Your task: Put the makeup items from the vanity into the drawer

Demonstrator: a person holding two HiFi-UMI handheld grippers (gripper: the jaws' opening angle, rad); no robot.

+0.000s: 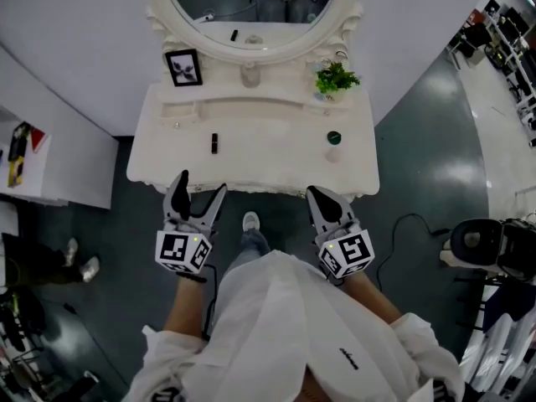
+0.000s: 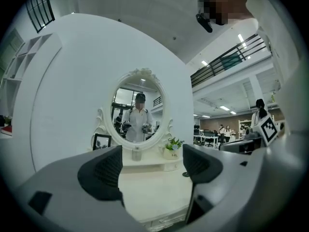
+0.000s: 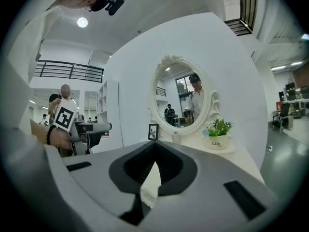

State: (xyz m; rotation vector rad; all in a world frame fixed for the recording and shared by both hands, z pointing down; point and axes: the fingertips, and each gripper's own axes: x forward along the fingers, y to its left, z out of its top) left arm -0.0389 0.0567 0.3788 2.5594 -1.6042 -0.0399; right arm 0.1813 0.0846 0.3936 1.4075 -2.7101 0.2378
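While both grippers hang at the front edge of the vanity (image 1: 251, 170), their states differ. The left gripper (image 1: 202, 182) has its jaws spread apart with nothing between them; through its own view the gap of the left gripper (image 2: 152, 166) frames only the pale surface. The right gripper (image 1: 316, 193) has its jaws pressed together at the tips, and its own view shows the right gripper (image 3: 154, 153) holding nothing.

The middle of the surface between the two grippers is bare. The makeup items lie farther back on it. A small dark stick (image 1: 214, 143) stands left of centre, ahead of the left gripper. A round green-topped pot (image 1: 334, 137) sits toward the right side, ahead of the right gripper. The two are well apart.

Along the raised back ledge stand a picture frame (image 1: 183, 67) at the left, a small jar (image 1: 249, 75) in the middle and a potted plant (image 1: 336, 79) at the right, all under the oval mirror (image 1: 251, 7).

The vanity backs onto a curved white wall (image 1: 84, 48). Dark grey floor (image 1: 419, 141) lies open to the right, with a cable (image 1: 402, 224) on it, and a low white shelf (image 1: 50, 170) stands near the left side.
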